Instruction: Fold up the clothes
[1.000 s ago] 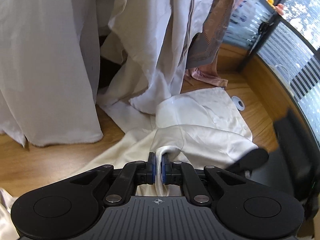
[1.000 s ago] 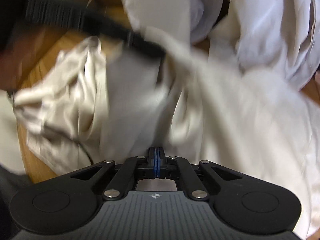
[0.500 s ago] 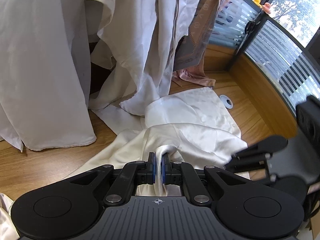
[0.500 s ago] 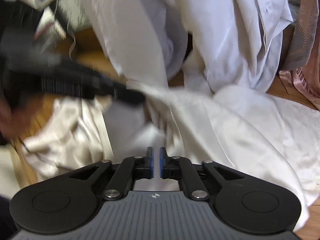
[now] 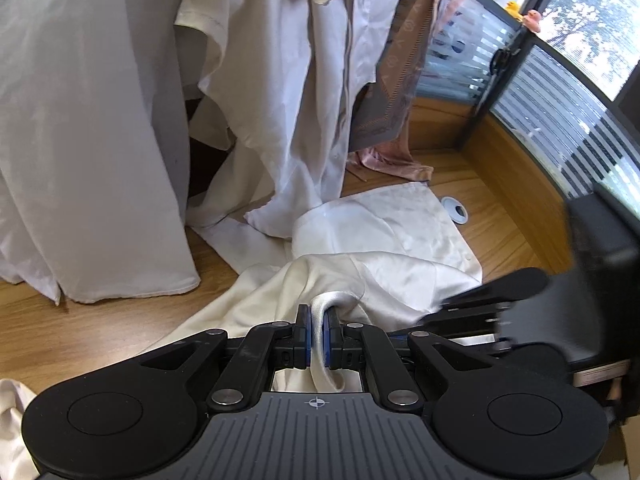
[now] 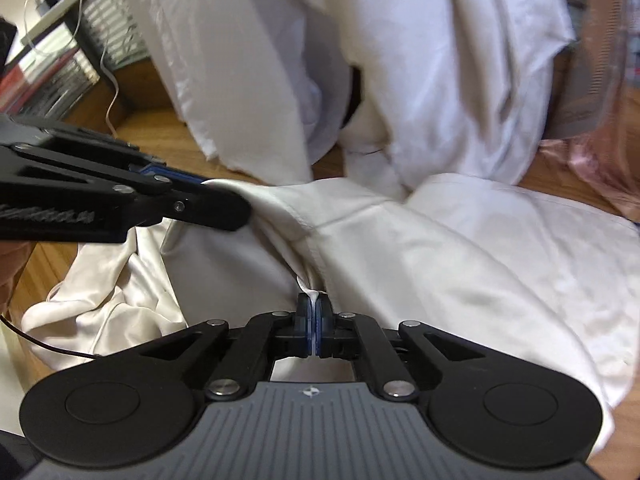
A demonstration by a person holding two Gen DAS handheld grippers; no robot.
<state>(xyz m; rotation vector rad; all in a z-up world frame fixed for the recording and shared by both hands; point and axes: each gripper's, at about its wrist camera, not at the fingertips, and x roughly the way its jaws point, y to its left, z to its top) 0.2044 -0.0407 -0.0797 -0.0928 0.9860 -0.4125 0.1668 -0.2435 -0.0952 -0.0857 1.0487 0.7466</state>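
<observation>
A cream satin garment [image 5: 384,248] lies spread on the wooden table [image 5: 100,328]. My left gripper [image 5: 317,320] is shut on a bunched fold of its near edge. In the right wrist view the same garment [image 6: 460,248] fills the middle. My right gripper [image 6: 314,304] is shut on a thin fold of it near a hem seam. The left gripper [image 6: 216,200] enters that view from the left, pinching the cloth a short way off. The right gripper [image 5: 492,300] shows blurred at the right in the left wrist view.
White and pale garments [image 5: 280,80] hang down over the back of the table. A brown patterned cloth [image 5: 392,92] and a pink one [image 5: 392,160] lie behind. A cable grommet [image 5: 454,210] sits in the table. Another cream cloth [image 6: 92,292] is bunched at left. Slatted windows [image 5: 560,92] line the right.
My right gripper, empty and slightly open half a second ago, has moved in beside the left one and shut on the cream garment. The left gripper has kept its hold and lifted slightly.
</observation>
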